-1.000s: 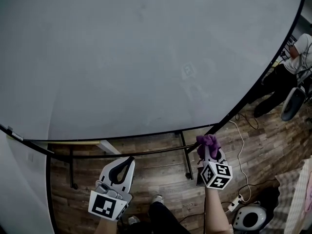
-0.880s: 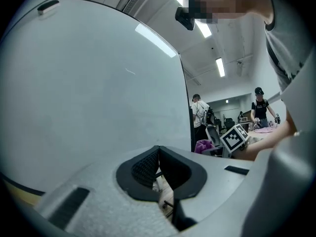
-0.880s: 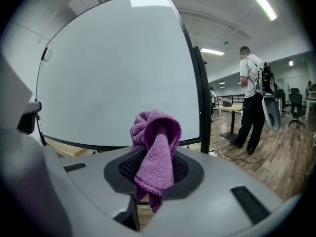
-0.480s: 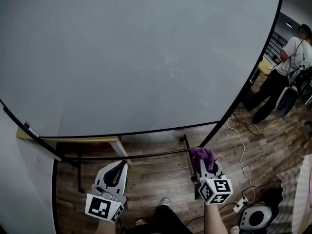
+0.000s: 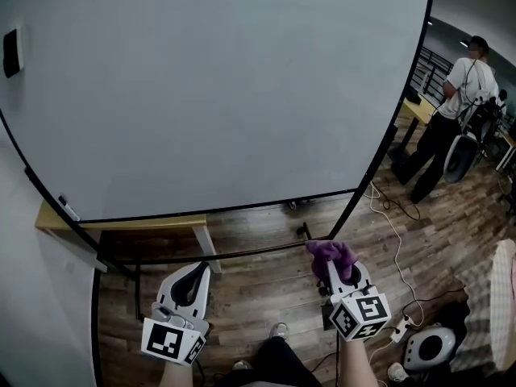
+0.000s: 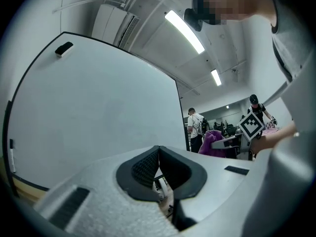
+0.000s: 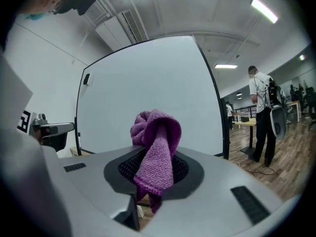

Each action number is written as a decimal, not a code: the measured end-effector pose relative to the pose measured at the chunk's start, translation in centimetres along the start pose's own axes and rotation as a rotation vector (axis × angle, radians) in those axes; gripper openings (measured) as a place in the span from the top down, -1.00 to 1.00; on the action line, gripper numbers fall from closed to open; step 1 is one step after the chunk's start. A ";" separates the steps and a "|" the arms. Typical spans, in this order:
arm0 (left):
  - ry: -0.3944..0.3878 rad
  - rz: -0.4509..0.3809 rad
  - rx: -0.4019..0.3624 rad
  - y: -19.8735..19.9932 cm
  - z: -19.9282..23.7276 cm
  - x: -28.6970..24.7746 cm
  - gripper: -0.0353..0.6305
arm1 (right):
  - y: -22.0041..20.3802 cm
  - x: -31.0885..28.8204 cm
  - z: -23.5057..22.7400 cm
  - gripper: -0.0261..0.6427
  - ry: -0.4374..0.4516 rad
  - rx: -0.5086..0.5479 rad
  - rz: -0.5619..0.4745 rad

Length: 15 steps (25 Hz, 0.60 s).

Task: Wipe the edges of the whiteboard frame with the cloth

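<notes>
My right gripper has its jaws clamped on the cloth, a purple, nubby terry piece. It is pinched at its middle, so a folded wad bulges above the dark ribbed pads and a narrow tail hangs below them. My left gripper is closed tip to tip with nothing between the jaws, only a sliver of floor showing through the gap lower down. From the head view, the right gripper holds the cloth near the lower right corner of the whiteboard, close to where the thin black frame curves down; I cannot tell whether the cloth touches it. The left gripper sits to the left at about the same nearness, above the wood floor and near the stand's dark crossbar. A small dark block clings to the board's far left. A pale wooden table sits under the board's lower edge, and a person stands far off on the right.
</notes>
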<state>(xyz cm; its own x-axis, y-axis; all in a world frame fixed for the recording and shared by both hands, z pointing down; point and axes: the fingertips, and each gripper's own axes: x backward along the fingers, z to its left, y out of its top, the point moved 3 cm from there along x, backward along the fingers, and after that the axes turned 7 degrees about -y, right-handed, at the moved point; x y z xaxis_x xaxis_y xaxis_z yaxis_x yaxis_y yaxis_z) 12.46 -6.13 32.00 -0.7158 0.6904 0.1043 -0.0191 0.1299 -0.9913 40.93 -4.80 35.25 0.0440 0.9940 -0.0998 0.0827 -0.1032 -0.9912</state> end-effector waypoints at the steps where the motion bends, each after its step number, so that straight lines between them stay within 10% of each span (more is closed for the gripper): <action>1: -0.002 -0.003 -0.001 0.2 -0.1 0.7 0.84 | 0.2 0.7 0.5 0.72 0.004 -0.001 -0.006; 15: 0.034 -0.016 -0.046 2.4 -1.2 5.5 0.84 | 1.8 4.9 5.0 0.71 0.105 0.013 -0.060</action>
<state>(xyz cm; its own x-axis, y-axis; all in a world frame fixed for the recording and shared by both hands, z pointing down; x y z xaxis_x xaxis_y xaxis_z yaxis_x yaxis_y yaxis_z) 9.31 -1.22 30.29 -0.6915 0.7117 0.1238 0.0023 0.1735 -0.9848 36.32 0.04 32.55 0.1439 0.9891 -0.0316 0.0757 -0.0429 -0.9962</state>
